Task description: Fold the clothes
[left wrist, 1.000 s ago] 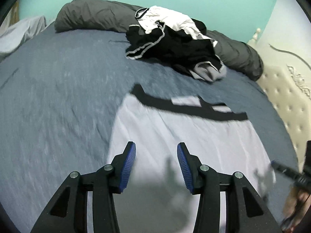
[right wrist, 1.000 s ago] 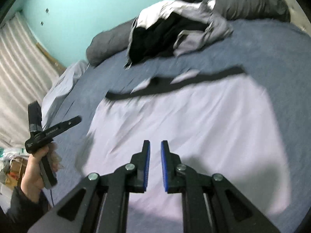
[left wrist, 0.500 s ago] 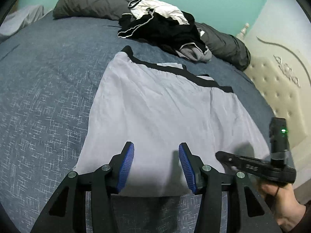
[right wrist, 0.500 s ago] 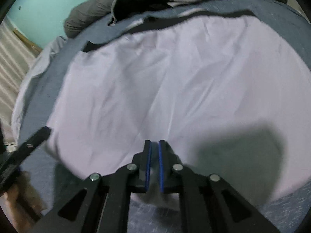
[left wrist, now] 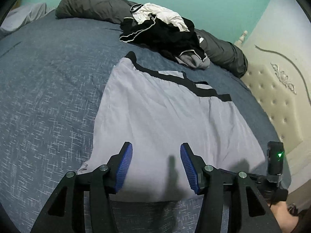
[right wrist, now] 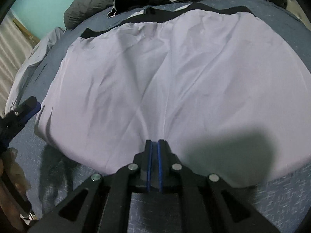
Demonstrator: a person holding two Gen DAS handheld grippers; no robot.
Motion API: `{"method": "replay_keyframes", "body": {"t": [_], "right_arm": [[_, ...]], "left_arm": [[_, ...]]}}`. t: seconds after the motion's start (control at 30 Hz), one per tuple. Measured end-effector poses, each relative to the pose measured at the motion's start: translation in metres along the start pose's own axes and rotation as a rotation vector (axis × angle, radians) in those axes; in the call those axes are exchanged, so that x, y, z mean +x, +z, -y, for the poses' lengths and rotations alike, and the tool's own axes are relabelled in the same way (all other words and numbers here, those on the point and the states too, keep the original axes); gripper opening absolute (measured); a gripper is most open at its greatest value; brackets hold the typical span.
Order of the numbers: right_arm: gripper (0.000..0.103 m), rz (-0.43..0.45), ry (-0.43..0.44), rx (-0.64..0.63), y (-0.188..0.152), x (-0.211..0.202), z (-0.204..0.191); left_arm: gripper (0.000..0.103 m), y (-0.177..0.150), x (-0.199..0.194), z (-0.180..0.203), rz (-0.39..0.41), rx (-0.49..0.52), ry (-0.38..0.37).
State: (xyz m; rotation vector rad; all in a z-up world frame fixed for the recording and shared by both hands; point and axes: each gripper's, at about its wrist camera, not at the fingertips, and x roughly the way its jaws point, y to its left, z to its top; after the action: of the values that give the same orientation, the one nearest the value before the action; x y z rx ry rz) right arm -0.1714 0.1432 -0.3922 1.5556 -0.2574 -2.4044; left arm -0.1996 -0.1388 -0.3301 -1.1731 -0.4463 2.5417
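Observation:
A pale lilac garment (left wrist: 167, 116) with a black waistband (left wrist: 175, 77) lies spread flat on the blue bed; it fills the right wrist view (right wrist: 175, 77). My left gripper (left wrist: 156, 151) is open and empty, just above the garment's near hem. My right gripper (right wrist: 154, 143) is shut on the garment's near hem, with cloth pinched between the blue pads. The right gripper's body (left wrist: 275, 161) shows at the right edge of the left wrist view. One finger of the left gripper (right wrist: 23, 110) shows at the left edge of the right wrist view.
A pile of black, white and grey clothes (left wrist: 165, 31) sits at the far side of the bed (left wrist: 48, 87), against dark grey pillows (left wrist: 91, 5). A cream tufted headboard (left wrist: 278, 101) stands to the right. A teal wall is behind.
Both grippers came down to the garment's near hem. My right gripper has closed further and now pinches the hem. The left gripper stayed open.

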Motion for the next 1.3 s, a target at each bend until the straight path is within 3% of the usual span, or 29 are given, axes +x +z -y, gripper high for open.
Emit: {"method": "replay_keyframes", "body": {"t": [0.5,0.7,0.87,1.07,1.3], "right_arm": [[0.003,-0.001,-0.103,-0.03,0.128,0.045,-0.025],[0.003,-0.007,-0.132,0.015,0.187,0.072,-0.015],[0.003,0.01,-0.124,0.005,0.215,0.082,-0.01],[0.003,0.129,-0.016,-0.007,0.206,0.025,-0.004],[0.006,0.192,0.099,0.025,0.132,-0.047,0.023]], "left_arm": [[0.059,-0.001,0.001,-0.014,-0.005,-0.001,-0.001],[0.06,-0.001,-0.001,-0.022,-0.005,-0.019,-0.006],[0.065,-0.001,-0.002,-0.028,-0.008,-0.036,-0.009],[0.066,-0.005,-0.011,-0.032,-0.013,-0.062,-0.008],[0.072,-0.021,-0.038,-0.032,-0.02,-0.134,-0.063]]}}
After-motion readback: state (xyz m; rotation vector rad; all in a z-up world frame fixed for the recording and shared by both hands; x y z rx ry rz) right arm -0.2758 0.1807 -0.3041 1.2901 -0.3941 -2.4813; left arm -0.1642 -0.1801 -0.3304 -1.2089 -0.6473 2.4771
